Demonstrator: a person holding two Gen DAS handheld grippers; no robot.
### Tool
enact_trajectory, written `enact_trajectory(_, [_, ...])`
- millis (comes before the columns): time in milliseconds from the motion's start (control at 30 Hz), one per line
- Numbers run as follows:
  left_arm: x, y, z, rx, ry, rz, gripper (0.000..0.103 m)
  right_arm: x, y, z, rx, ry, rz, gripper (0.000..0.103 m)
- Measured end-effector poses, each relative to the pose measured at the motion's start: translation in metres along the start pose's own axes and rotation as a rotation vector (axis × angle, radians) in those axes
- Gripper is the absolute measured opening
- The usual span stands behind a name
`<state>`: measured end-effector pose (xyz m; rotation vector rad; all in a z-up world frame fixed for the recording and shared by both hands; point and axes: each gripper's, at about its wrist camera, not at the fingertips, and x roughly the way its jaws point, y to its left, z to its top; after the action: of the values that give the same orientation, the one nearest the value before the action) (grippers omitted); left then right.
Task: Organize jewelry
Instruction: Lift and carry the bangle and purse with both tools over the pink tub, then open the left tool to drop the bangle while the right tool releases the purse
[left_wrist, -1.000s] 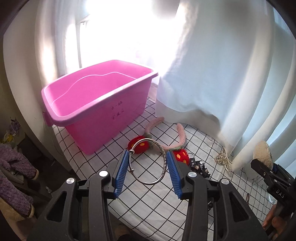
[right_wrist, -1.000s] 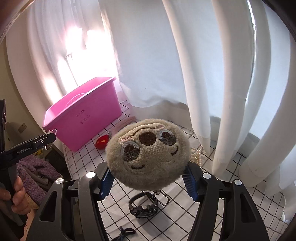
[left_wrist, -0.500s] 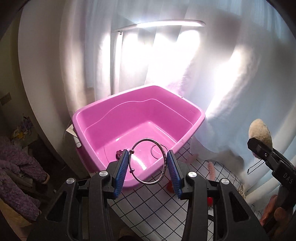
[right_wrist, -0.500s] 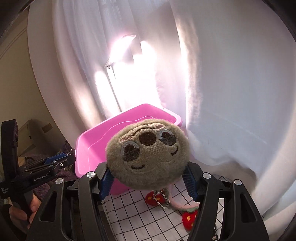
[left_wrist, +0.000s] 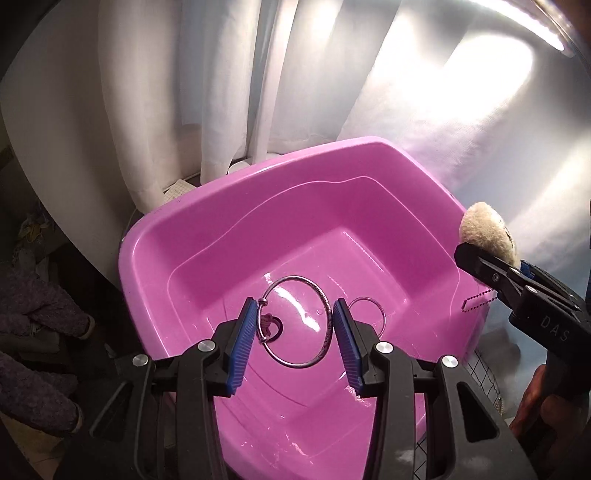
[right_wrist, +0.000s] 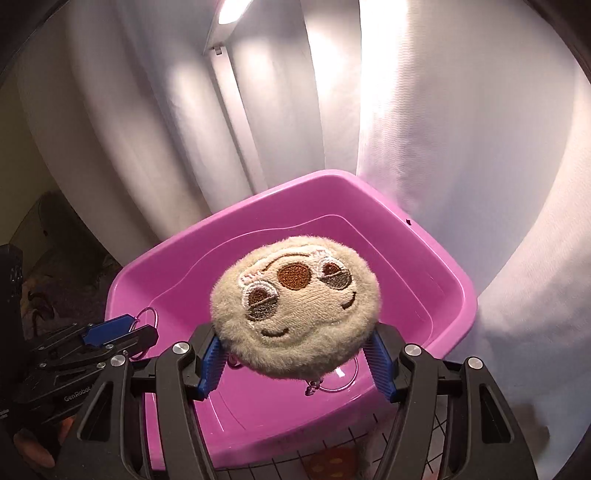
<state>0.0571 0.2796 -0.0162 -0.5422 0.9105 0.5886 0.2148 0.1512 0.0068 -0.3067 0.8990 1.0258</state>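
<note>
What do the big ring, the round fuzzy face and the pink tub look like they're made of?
The ring looks like thin silvery metal: it glints and keeps its shape. The fuzzy face seems to be plush fabric, with a furry pile and stitched eyes and mouth. The pink tub appears to be moulded plastic, smooth and glossy with bright highlights.

The rectangular plastic tub (left_wrist: 192, 236) was uniform magenta-pink with glossy white highlights on its floor. The round plush charm (right_wrist: 295, 306) between the right gripper's (right_wrist: 297, 363) fingers was beige-cream, with an embroidered face: a rust-brown nose, grey and brown eye patches edged in white, and a dark brown mouth line. The thin metal bangle (left_wrist: 295, 321) between the left gripper's (left_wrist: 295, 343) fingers was silver-grey. Both grippers had black bodies, ribbed blue finger pads (left_wrist: 242, 345) and silver screw heads. The draped fabric curtain (right_wrist: 461, 129) beyond the tub was white. The tablecloth (right_wrist: 424, 458) below the right gripper was white with a black grid.
</note>
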Motion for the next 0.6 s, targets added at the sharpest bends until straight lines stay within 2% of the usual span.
enact_trajectory(233, [0.046,0.009,0.007,-0.039,0.156,0.012,0.042,0.055,-0.002,0.015,-0.012,0.194,-0.037,0.062])
enact_trajectory(467, [0.059,0.010,0.012,-0.032,0.188,0.022,0.043,0.077,-0.005,0.024,-0.002,0.251,-0.069,0.065])
enact_trajectory(500, [0.060,0.009,0.012,-0.025,0.190,0.021,0.045,0.079,-0.005,0.025,0.000,0.255,-0.075,0.067])
enact_trajectory(567, [0.061,0.004,0.014,-0.002,0.191,0.017,0.058,0.083,-0.005,0.026,0.003,0.263,-0.092,0.071])
enact_trajectory(600, [0.060,0.001,0.014,0.009,0.188,0.017,0.061,0.085,-0.006,0.027,0.005,0.265,-0.102,0.072])
